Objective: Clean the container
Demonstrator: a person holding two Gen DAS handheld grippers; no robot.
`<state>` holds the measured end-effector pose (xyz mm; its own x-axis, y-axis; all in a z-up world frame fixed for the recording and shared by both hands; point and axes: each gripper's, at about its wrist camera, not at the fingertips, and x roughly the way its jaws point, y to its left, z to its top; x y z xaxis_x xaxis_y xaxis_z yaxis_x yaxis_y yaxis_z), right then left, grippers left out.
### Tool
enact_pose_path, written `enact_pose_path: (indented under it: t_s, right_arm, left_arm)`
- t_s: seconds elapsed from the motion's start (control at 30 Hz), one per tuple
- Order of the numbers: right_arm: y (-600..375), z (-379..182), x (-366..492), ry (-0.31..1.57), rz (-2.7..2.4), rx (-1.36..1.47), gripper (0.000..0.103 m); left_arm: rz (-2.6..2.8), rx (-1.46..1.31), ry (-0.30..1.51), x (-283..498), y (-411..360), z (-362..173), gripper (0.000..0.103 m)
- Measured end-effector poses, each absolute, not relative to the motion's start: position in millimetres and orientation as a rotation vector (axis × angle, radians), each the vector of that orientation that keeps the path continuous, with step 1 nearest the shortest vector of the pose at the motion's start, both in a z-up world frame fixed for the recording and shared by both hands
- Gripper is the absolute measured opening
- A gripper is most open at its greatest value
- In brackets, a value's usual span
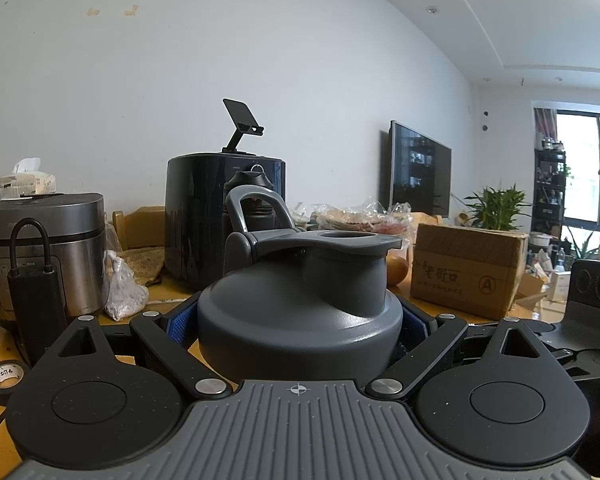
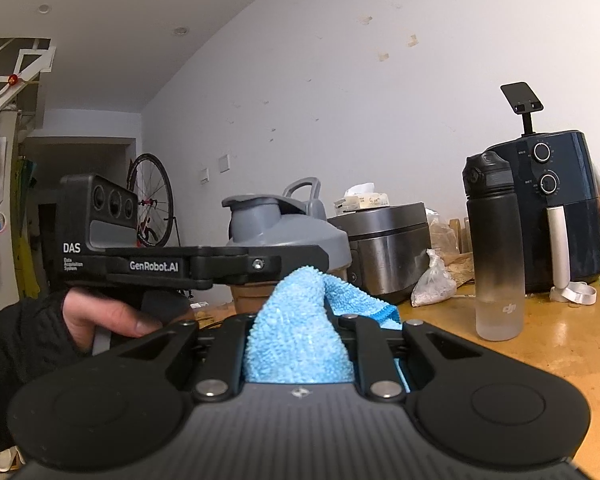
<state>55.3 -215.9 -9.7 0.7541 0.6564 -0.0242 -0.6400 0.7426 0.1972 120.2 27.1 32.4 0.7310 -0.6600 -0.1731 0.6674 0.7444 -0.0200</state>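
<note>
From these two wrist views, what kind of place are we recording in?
Most likely a lived-in home, a dining table by the living area: a rice cooker and air fryer stand on the wooden table, a wall TV hangs nearby, and a bicycle wheel shows by the doorway.

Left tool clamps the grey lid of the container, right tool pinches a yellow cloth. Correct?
Not quite: the cloth is blue, not yellow, as the right wrist view shows. The rest holds: the left tool clamps the grey lid and the right tool pinches the cloth.
</note>
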Motion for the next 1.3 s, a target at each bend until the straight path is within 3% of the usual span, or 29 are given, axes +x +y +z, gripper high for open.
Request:
enact_pose_path:
  t_s: [0.4,1.0,1.3]
  right_arm:
    - [-215,-18,57,0.124,0.706,0.17,0.009]
    - [-210,-63,73,0.333,0.708,0.157,0.01]
    - [-208,-65,71,0.317,0.701,0.154,0.01]
  left_arm:
    - [-0.73,0.044,0.178,121,27,33,0.095]
    - [-0.726,0.041,0.183,122,27,32,0.095]
    - [-0.72,0.04,0.186,122,27,32,0.095]
